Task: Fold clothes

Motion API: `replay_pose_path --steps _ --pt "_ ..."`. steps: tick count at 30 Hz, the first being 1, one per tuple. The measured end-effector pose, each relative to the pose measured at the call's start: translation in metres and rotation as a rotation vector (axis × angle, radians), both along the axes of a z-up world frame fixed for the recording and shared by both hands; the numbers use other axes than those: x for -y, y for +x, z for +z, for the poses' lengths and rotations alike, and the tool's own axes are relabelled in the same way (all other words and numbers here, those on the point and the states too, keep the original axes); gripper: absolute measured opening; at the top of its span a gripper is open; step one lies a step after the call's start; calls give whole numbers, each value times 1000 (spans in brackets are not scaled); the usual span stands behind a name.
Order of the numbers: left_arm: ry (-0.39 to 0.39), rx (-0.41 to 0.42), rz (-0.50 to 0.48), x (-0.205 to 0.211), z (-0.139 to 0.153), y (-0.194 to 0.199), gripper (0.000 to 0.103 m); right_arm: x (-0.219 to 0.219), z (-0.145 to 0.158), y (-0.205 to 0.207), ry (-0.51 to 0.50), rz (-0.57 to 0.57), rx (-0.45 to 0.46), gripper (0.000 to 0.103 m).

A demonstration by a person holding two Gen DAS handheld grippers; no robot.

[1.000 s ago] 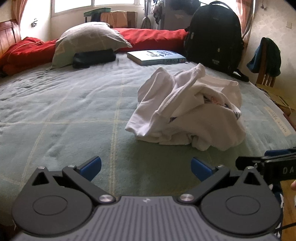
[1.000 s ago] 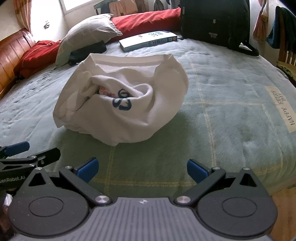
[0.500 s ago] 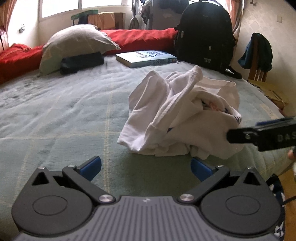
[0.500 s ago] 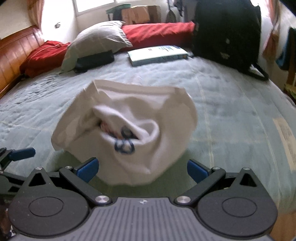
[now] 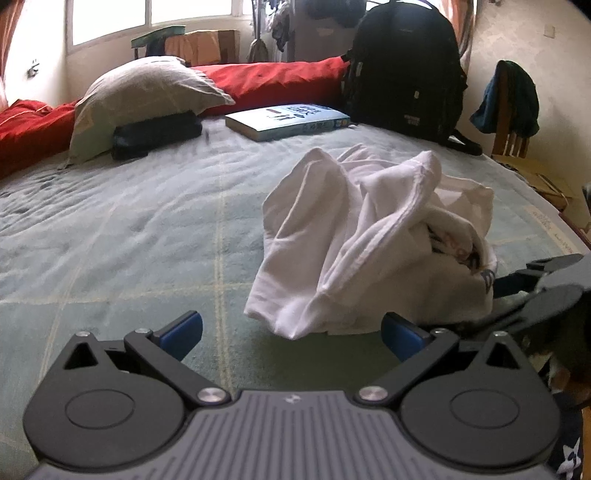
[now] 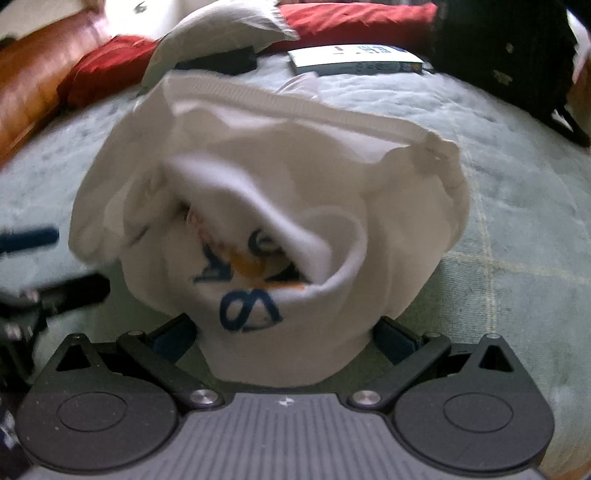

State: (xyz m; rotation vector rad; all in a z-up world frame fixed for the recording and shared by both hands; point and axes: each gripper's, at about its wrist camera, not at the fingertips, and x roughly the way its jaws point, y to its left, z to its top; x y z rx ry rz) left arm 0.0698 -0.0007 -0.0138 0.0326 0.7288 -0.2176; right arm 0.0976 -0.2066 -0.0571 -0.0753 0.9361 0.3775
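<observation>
A bed covered by a pale green checked blanket (image 5: 147, 229) fills the room, with daylight from a wide window (image 5: 147, 14) behind it. A wooden chair (image 5: 511, 136) draped with dark green clothing stands against the patterned cream wall (image 5: 517, 33).

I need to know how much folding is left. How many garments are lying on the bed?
1: a crumpled white T-shirt near the bed's front edge, just ahead of both grippers. Its bunched folds could hide something smaller.
</observation>
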Motion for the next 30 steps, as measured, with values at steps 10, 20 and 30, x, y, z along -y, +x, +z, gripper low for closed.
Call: replay_pose_path --steps 10,20,30 --pt "113 34 -101 14 9 -1 94 20 17 -28 52 36 13 103" --pt "225 86 -230 31 22 0 48 48 42 -67 121 57 123 96" --pt "226 70 -242 31 21 23 12 64 34 -63 116 81 187 90"
